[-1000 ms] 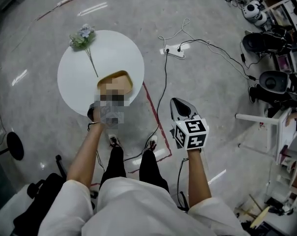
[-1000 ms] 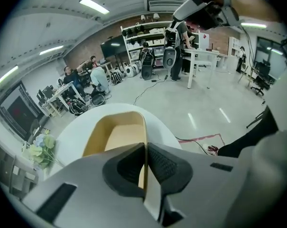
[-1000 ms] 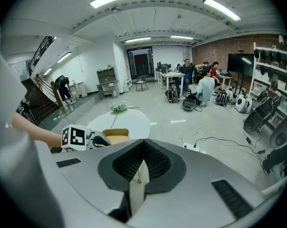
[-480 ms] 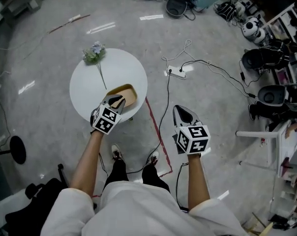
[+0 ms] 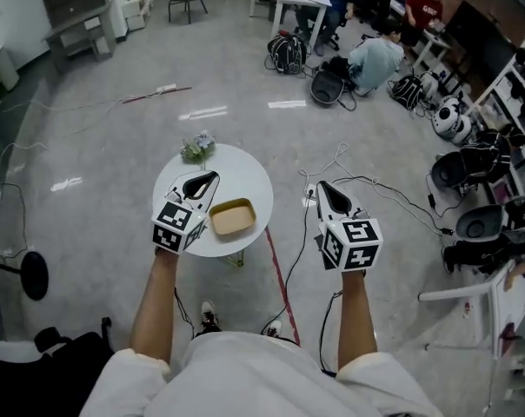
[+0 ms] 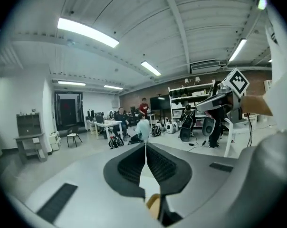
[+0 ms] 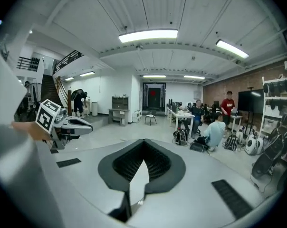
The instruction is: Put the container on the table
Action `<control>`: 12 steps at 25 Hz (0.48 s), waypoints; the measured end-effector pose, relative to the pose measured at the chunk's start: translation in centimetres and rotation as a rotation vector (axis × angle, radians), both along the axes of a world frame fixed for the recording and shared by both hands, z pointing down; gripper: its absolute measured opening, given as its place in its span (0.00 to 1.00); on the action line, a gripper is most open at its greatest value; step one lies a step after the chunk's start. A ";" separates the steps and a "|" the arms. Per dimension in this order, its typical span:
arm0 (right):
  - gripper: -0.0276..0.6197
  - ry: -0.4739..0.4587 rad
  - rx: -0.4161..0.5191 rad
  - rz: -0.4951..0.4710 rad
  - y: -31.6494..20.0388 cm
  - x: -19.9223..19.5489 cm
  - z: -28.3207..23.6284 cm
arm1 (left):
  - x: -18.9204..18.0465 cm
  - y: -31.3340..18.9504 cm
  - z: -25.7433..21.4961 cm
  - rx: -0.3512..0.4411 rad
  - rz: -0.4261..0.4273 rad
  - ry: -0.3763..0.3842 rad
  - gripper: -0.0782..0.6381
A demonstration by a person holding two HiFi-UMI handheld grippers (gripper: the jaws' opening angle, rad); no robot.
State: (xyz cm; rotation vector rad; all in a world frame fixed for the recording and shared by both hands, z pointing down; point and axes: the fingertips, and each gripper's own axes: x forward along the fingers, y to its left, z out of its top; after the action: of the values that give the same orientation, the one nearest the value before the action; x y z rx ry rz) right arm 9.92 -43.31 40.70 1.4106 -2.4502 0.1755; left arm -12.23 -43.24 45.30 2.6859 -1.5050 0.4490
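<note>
The tan, shallow container [image 5: 232,217] lies on the round white table [image 5: 255,181], near its front right edge. My left gripper [image 5: 205,177] hovers just left of the container, shut and holding nothing. In the left gripper view its jaws [image 6: 145,148] meet at the tips, and a tan edge, perhaps the container's rim [image 6: 152,204], shows below them. My right gripper [image 5: 322,186] is held over the floor to the table's right, shut and empty. Its jaws [image 7: 143,144] point across the room.
A flower sprig [image 5: 196,148] lies at the table's far edge. Cables and a power strip [image 5: 309,200] trail on the floor right of the table, beside a red tape line [image 5: 276,272]. Seated people [image 5: 375,59] and racks of gear [image 5: 480,163] fill the back right.
My left gripper has let go of the container and drawn back to its left; the container now rests alone on the table. The head view has tilted up, showing more of the room.
</note>
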 end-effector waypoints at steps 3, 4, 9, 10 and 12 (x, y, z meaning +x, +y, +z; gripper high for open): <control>0.06 -0.016 0.077 -0.039 0.1 -1.4 -4.1 | -0.8 1.4 -4.4 0.086 -0.016 -0.004 0.14; 0.06 -0.013 0.101 -0.053 0.2 -1.7 -5.4 | -0.9 1.8 -5.8 0.113 -0.020 -0.005 0.14; 0.06 0.023 0.207 -0.130 2.0 -3.7 -10.3 | -0.7 4.7 -11.2 0.229 -0.022 -0.017 0.14; 0.06 0.024 0.222 -0.141 2.4 -4.1 -11.0 | -0.7 5.3 -11.9 0.246 -0.019 -0.022 0.14; 0.06 0.021 0.244 -0.157 3.3 -4.7 -12.2 | -0.8 6.4 -13.1 0.276 -0.015 -0.030 0.14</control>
State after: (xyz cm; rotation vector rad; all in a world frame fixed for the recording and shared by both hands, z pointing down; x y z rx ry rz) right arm 5.19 -39.96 28.48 1.2941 -2.6215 -0.1776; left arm -13.01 -36.81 32.22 2.8797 -1.7097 0.3021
